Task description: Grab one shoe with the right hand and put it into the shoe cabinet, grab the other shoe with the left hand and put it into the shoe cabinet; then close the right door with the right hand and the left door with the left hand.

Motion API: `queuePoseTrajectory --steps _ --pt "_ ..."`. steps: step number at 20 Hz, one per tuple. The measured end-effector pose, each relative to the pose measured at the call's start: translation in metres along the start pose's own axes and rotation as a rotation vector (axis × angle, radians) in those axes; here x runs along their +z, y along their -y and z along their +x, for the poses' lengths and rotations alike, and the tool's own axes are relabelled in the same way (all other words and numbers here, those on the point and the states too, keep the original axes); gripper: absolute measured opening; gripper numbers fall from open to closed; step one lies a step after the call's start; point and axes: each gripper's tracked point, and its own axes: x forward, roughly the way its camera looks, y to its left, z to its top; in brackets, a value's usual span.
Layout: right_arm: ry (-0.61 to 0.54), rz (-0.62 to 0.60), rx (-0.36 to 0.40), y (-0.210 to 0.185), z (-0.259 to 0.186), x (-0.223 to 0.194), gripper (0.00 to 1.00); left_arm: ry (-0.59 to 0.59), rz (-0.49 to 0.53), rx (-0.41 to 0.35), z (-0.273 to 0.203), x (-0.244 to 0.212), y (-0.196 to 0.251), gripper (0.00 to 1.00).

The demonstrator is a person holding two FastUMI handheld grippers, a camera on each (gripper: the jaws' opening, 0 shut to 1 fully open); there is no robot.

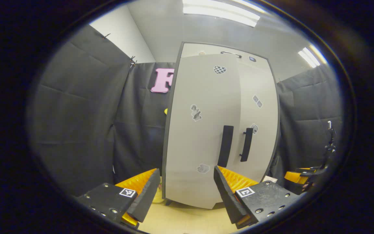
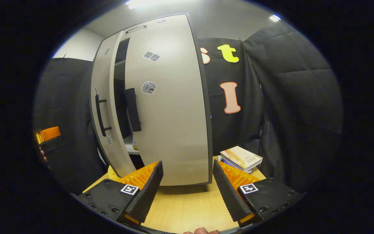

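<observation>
The grey shoe cabinet stands in front of both grippers. In the left gripper view its left door swings out a little toward me, black handle at its edge, beside the right door. My left gripper is open and empty, low before that door. In the right gripper view the right door is almost flat to the cabinet, while the left door stands ajar. A dark gap between them shows a shelf. My right gripper is open and empty in front of the right door.
A stack of books lies on the wooden table right of the cabinet. A small yellow object sits by the left door's foot. The other gripper hovers at the right edge of the left gripper view. Black cloth walls close in all round.
</observation>
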Motion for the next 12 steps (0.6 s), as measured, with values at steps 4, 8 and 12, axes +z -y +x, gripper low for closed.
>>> queuePoseTrajectory --steps 4,8,12 --pt "-0.019 -0.030 0.040 -0.016 0.002 -0.003 0.92 -0.017 0.009 0.008 -0.009 -0.009 -0.006 0.94" --pt "-0.022 -0.085 0.117 -0.036 0.000 0.007 0.97 -0.040 0.044 -0.008 -0.014 -0.011 -0.011 0.95" --pt "-0.041 -0.081 0.093 -0.044 -0.014 0.006 0.97 -0.051 0.063 -0.052 -0.019 -0.010 -0.017 0.96"
